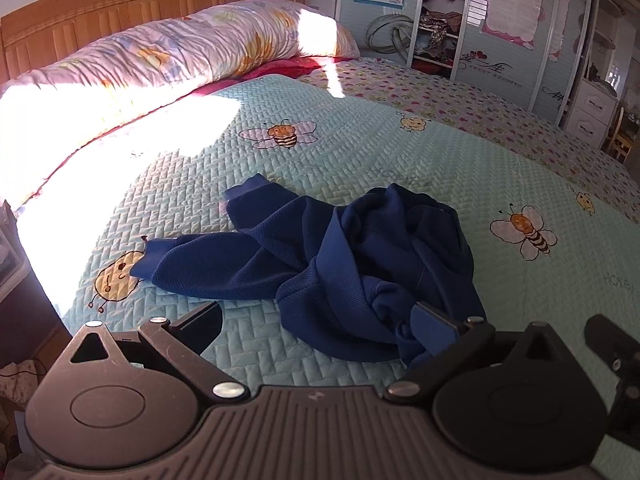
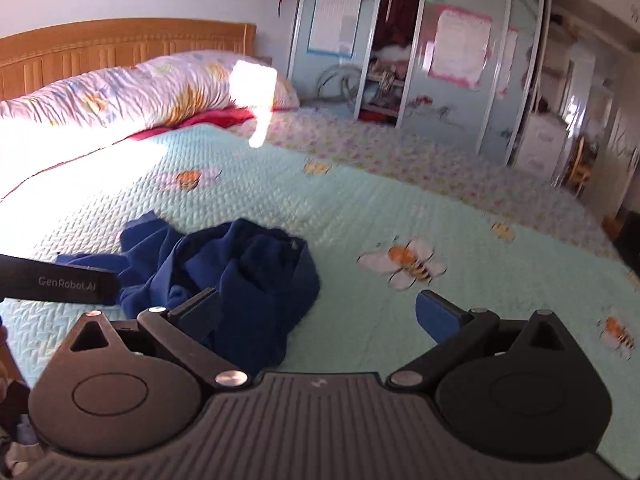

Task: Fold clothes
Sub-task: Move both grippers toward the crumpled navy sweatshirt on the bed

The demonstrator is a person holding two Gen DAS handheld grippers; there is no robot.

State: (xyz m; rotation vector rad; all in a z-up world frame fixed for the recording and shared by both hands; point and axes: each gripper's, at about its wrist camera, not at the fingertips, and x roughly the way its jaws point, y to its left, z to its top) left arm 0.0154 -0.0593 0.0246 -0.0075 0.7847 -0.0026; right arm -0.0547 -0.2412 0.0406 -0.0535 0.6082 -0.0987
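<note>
Blue top (image 1: 360, 256): crumpled mid-bed (image 1: 440, 152), between the jaws.
Left gripper (image 1: 320, 312): jaws released, wide apart.
Right gripper (image 2: 320, 308): jaws released too.

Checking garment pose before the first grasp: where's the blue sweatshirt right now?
The blue sweatshirt lies crumpled on the mint quilted bedspread, near the bed's foot. It sits centre in the left wrist view and left of centre in the right wrist view, with a bee print to its right.

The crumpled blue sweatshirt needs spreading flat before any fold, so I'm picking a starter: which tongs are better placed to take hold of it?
Probably left. The left tongs stand open over the blue sweatshirt, one finger at its near edge. The right tongs, also open, mostly frame bare quilt.
</note>
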